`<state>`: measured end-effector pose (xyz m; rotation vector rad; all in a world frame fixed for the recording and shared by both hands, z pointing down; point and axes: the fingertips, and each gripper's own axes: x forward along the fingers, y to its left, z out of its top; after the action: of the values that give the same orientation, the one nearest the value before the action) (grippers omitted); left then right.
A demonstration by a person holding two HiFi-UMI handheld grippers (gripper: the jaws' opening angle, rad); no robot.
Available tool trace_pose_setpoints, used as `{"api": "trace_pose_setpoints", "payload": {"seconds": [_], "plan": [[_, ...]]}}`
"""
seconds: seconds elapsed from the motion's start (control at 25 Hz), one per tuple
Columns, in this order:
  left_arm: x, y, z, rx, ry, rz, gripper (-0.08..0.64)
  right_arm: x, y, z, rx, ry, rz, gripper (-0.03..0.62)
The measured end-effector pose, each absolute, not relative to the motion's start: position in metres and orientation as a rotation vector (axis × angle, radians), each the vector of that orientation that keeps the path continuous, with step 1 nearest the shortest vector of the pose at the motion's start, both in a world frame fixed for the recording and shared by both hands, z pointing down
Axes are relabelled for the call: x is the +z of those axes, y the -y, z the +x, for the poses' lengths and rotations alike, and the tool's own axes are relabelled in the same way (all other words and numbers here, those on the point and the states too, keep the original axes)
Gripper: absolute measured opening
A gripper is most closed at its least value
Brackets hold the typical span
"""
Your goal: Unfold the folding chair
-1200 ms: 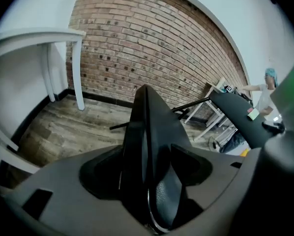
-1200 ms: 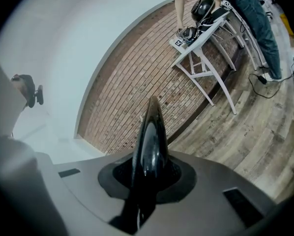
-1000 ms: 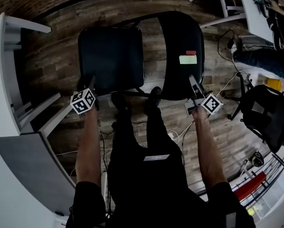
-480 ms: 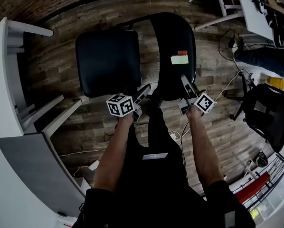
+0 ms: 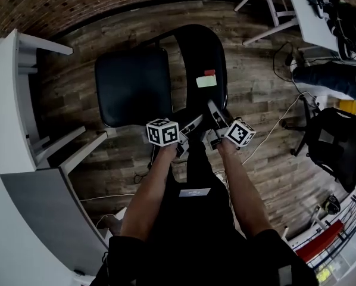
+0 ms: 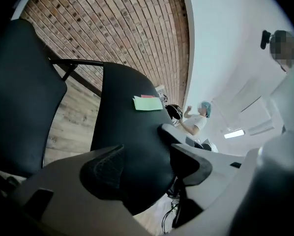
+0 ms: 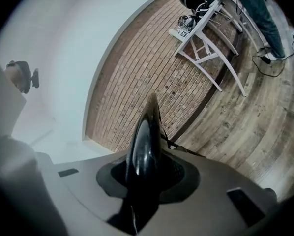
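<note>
Head view, left to right. White shelf (image 5: 11, 100) at the left edge. The chair stands on the wood floor (image 5: 273, 82) straight in front of me. Its seat (image 5: 133, 85) is on the left, face up. Its backrest (image 5: 209, 49) is to the right of the seat, with a green note (image 5: 206, 81) stuck on it and a small red one just beyond that.

Left tongs (image 5: 193, 124): at the near end of the backrest, just left of the right tongs. In the left gripper view the left tongs (image 6: 147, 163) stand wide. The backrest (image 6: 122, 107) fills the space past the gap and the pads do not press on it. The seat (image 6: 24, 92) shows dark at the left, and the note (image 6: 148, 103) is high on the backrest. Brick wall (image 6: 127, 28) behind.

Right tongs (image 5: 212, 107): on the near edge of the backrest. In the right gripper view the right tongs (image 7: 147, 176) are narrow, and the backrest (image 7: 144, 146) runs edge-on between the jaws. The jaws have just been opening a little, yet the pads lie against both faces and I see no gap.

Far right: white table (image 5: 312, 11). Nearer on the right, a black office chair (image 5: 336, 142).
</note>
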<state>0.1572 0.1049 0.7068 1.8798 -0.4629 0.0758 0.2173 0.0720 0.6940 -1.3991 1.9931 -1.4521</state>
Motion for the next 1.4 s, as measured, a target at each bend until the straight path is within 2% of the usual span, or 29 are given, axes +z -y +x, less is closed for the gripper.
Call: {"api": "trace_pose_setpoints", "payload": {"seconds": [0.16,0.36,1.4], "plan": [[0.707,-0.102,0.144,0.060,0.510,1.846,0.316,0.687,-0.070,0.191,-1.452,-2.008,-1.409,0.095],[0.709,-0.099,0.122,0.056,0.558,1.838,0.282,0.683,-0.067,0.168,-1.445,-2.021,-1.433,0.097],[0.704,-0.090,0.055,-0.010,0.577,1.813,0.282,0.673,-0.058,0.090,-1.453,-2.089,-1.389,0.133]]}}
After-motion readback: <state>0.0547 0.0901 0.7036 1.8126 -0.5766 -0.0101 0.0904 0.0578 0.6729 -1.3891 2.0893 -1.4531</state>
